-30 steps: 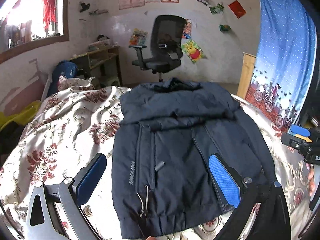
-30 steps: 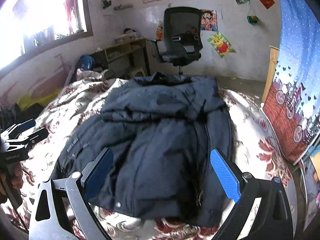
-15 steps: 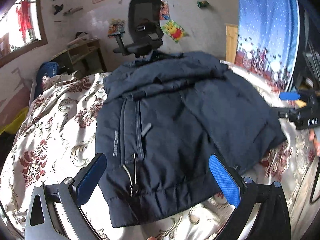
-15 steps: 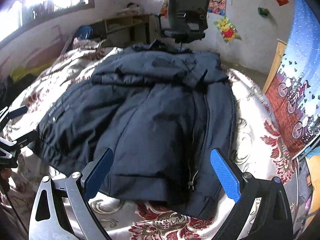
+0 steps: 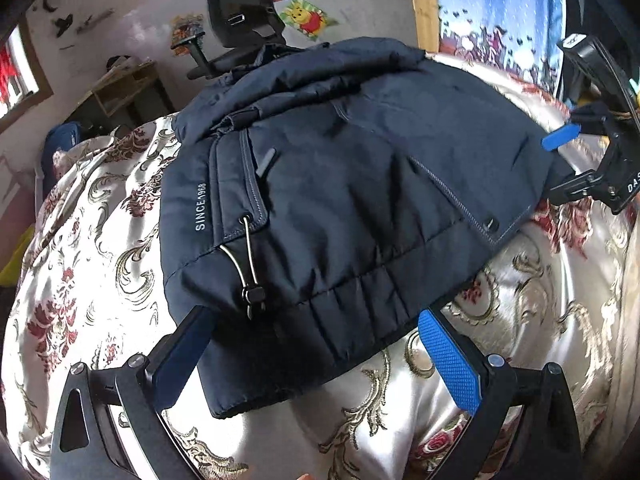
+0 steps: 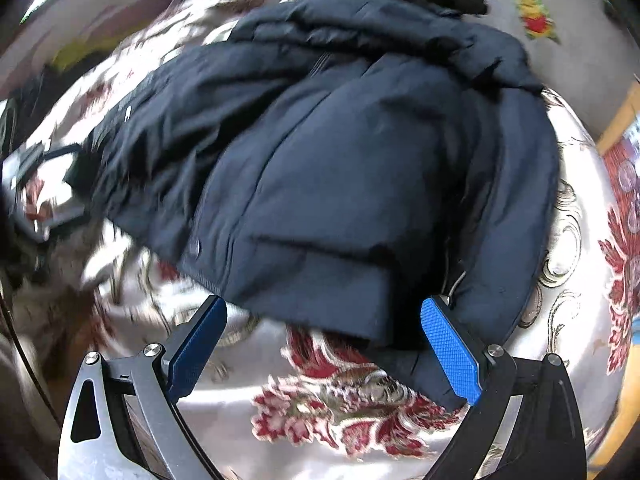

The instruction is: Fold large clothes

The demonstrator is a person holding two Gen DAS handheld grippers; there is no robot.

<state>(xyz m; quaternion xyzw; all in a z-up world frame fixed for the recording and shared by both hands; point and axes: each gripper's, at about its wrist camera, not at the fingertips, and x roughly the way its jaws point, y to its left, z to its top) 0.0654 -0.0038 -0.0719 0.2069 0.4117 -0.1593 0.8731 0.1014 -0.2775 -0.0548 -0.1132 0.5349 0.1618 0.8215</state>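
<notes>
Floral satin bedspread (image 5: 100, 264) over a bed, in a room with posters and a window. Beyond the bed: office chair (image 5: 240, 8), wooden desk (image 5: 124, 88), blue curtain (image 5: 496, 12). Dark jacket (image 5: 340, 208) spread across the bedspread. Left gripper (image 5: 316, 364) wide open at the hem, gripping nothing. Right gripper (image 6: 324, 354) likewise wide open, empty, at the jacket's lower edge.

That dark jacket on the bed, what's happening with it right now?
A person with a handheld gripper in each hand is working on folding the navy jacket, which lies spread on the floral bedspread. The left gripper and the right gripper are both open, each positioned at the jacket's bottom hem. Neither grips any fabric. The hood end is bunched at the far side, toward the office chair.
</notes>
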